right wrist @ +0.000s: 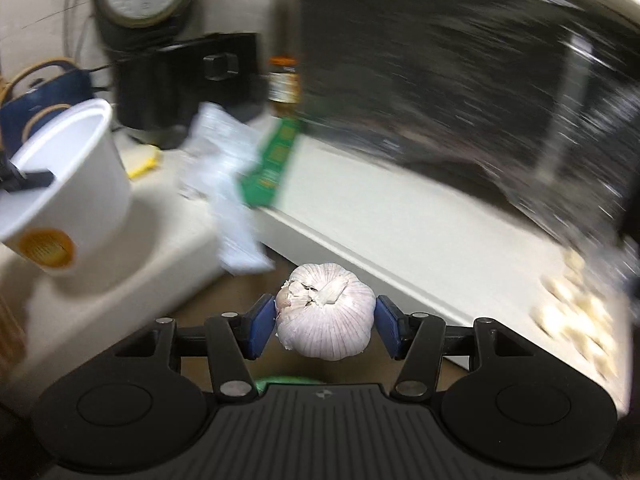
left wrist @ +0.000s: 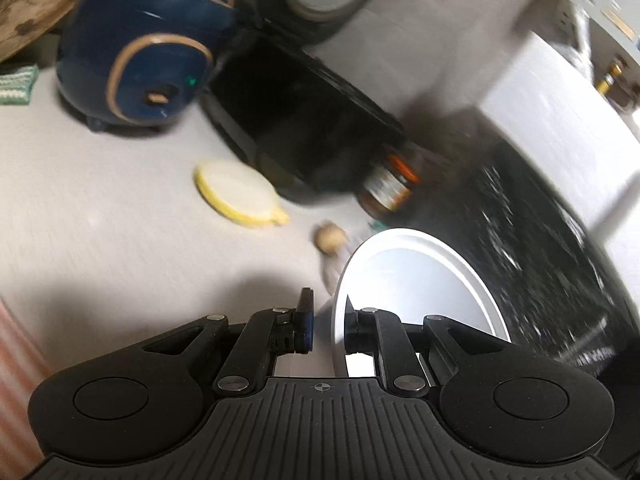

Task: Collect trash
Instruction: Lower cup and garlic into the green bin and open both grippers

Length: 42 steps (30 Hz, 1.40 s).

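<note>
Left wrist view, blurred: the left tongs are nearly closed, pinching the rim of a white paper cup whose round opening faces the camera and fills the lower right. Beyond it, on the pale counter, lie a yellow-rimmed lid and a small tan lump, too blurred to identify. Further back stand a dark blue round appliance, a black box-shaped appliance and a brown jar with an orange label, the jar just beside a dark speckled microwave door. Right wrist view: the right tongs are held about half open, their blue pads pressing both sides of a whole white garlic bulb. To the left the same white cup hangs tilted above the counter, a black finger hooked over its rim. Crumpled clear plastic wrap and a green packet lie behind the bulb, and pale garlic cloves lie at far right.
</note>
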Tool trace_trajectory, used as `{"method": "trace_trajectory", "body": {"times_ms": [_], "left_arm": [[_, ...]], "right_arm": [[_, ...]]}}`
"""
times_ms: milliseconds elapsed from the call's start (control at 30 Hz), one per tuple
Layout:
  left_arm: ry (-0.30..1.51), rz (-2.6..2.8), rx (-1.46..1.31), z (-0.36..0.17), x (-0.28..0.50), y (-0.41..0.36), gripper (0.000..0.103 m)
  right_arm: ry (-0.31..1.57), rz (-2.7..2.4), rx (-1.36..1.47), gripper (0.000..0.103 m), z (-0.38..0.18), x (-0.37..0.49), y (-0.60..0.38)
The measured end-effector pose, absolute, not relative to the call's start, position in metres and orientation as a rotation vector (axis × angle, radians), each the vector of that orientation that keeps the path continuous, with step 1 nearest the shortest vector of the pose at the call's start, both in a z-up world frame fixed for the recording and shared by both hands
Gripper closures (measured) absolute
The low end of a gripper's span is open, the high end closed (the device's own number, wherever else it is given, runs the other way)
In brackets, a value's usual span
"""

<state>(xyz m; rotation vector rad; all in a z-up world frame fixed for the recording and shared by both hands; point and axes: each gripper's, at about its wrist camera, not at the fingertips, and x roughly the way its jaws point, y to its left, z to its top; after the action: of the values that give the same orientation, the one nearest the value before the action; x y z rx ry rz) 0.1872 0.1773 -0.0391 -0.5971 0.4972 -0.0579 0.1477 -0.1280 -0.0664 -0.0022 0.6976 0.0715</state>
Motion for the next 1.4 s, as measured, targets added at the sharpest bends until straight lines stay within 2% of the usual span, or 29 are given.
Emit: {"method": "trace_trajectory", "body": {"times_ms": [167, 300, 467, 633, 733, 900, 1033, 1200, 1400], "left_arm": [[0.622, -0.079, -0.473, -0.055, 0.167, 0.105, 0.088], [0.787, -0.069, -0.385, -0.102, 0.164, 0.055, 0.088], [1.003, 0.007, -0.382, -0.212, 0.182, 0.018, 0.088], [1.082, 0.102, -0.499, -0.334, 0.217, 0.011, 0.088], [1.088, 0.077, -0.538, -0.400, 0.238, 0.004, 0.078], [1.301, 0.086, -0.641, -0.493, 0.256, 0.013, 0.074], [1.234, 0.094, -0.636, -0.479, 0.237, 0.033, 0.074], [1.109, 0.077, -0.643, -0.411, 0.203, 0.070, 0.074], [1.049, 0.047, -0.662, -0.354, 0.162, 0.091, 0.074]], "right_arm": [[0.746, 0.007, 0.065, 0.049, -0.091, 0.091, -0.195], [0.837, -0.015, 0.134, 0.049, -0.131, 0.059, -0.237], [0.946, 0.019, 0.154, 0.049, -0.179, 0.037, -0.256], [1.033, 0.024, 0.120, 0.049, -0.223, 0.029, -0.250], [1.074, 0.025, 0.127, 0.049, -0.241, 0.024, -0.249], [1.135, 0.004, 0.024, 0.049, -0.262, 0.013, -0.246], [1.155, -0.015, 0.017, 0.049, -0.264, 0.020, -0.247], [1.118, 0.044, 0.044, 0.049, -0.253, 0.048, -0.232], [1.079, 0.162, 0.075, 0.049, -0.251, 0.106, -0.192]]}}
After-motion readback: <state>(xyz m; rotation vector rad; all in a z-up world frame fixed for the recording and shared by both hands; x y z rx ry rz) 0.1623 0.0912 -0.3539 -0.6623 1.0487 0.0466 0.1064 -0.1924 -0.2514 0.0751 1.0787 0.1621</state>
